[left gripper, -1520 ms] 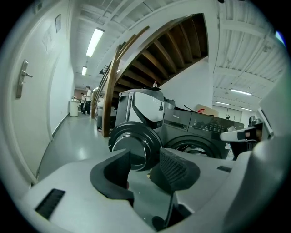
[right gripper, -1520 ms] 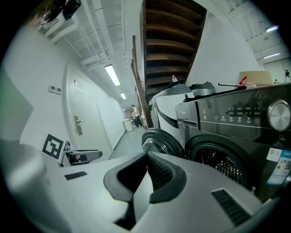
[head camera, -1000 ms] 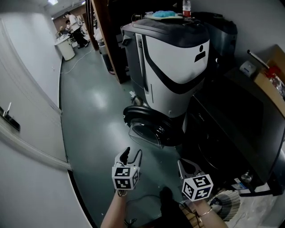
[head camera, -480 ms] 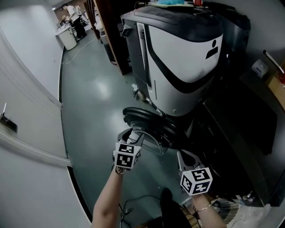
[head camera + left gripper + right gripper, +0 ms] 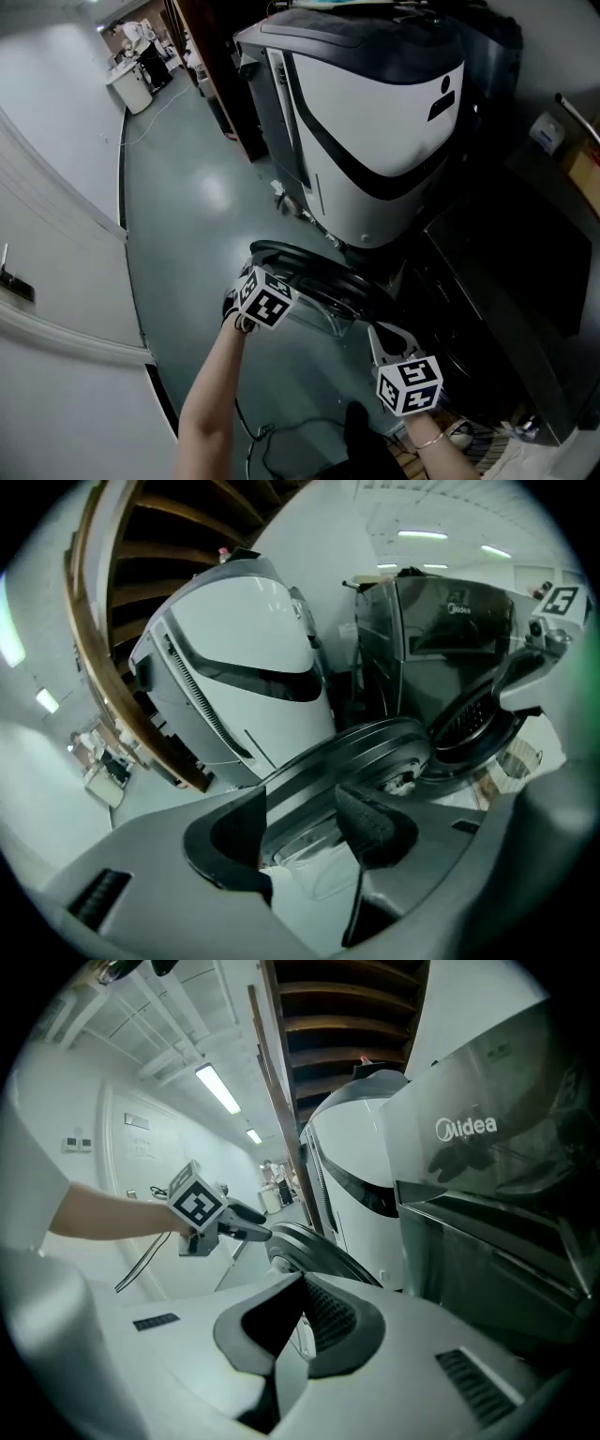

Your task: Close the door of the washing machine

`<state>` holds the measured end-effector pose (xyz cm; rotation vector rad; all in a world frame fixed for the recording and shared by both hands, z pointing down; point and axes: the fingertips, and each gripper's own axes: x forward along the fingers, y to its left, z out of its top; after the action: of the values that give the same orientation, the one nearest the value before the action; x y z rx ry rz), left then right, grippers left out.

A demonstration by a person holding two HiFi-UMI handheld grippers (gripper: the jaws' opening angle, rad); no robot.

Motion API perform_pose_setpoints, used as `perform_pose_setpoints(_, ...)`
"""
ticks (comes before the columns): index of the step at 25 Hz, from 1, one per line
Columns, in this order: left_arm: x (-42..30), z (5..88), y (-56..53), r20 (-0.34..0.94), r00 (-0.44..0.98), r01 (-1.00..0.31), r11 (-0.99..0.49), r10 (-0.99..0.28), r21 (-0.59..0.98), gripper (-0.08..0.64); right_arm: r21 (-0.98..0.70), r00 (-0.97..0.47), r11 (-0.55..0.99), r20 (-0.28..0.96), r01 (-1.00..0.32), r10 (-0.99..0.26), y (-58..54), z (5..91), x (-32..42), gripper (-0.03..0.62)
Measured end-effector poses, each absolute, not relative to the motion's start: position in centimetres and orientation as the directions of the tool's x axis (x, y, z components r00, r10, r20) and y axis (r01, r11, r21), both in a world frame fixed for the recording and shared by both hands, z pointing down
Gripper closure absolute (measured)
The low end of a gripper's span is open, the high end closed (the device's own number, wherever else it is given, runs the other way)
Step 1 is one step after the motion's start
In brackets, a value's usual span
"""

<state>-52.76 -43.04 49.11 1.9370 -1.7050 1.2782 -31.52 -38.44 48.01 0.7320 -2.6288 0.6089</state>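
The washing machine's round door [image 5: 323, 284] is standing swung wide open, jutting out low over the floor [image 5: 187, 197], with its rim pointing toward the near left. The left gripper [image 5: 251, 274] is reaching in at that near rim. Its fingers [image 5: 377, 823] have just been spreading and are standing released. The door's edge is showing in the gap between them, but neither pad is pressing on it. The right gripper [image 5: 379, 331] is hanging lower and nearer, to the right of the door and apart from it, its fingers clenched together on nothing.

To the right, the dark washing machine [image 5: 502, 281] is taking up the whole side, and its drum mouth is gaping behind the door. Just behind the door, a tall white and grey unit [image 5: 375, 122] is crowding the far edge. The open room is lying to the left, where bare grey-green floor is running back between the white wall [image 5: 56, 225] and a brown wooden frame [image 5: 202, 56]. A thin cable [image 5: 281, 433] is trailing on the near floor. Far down the corridor, people are standing beside a white desk [image 5: 131, 86].
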Motion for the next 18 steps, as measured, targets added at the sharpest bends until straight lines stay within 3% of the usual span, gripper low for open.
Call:
perform_pose_setpoints(7,-51.6,48.3,-45.6,0.825,-0.065,-0.651,-0.603,-0.561,-0.461,0.324,-0.319,-0.807,0.772,0.440,-0.550,-0.393,-38.9,48.7,-31.5,0.584)
perform_pose_setpoints(11,-50.9,49.1,-45.9,0.893,-0.065,-0.533,-0.741,-0.446,-0.409,0.327,-0.321,-0.805,0.770,0.446,-0.551,-0.391,-39.1,49.1,-31.3,0.584)
perform_pose_setpoints(18,-50.3,50.2,-45.8,0.950,-0.063,-0.443,-0.845,-0.305,-0.300,0.334,-0.330,-0.803,0.761,0.447,-0.558,-0.395,-39.5,49.4,-30.7,0.584)
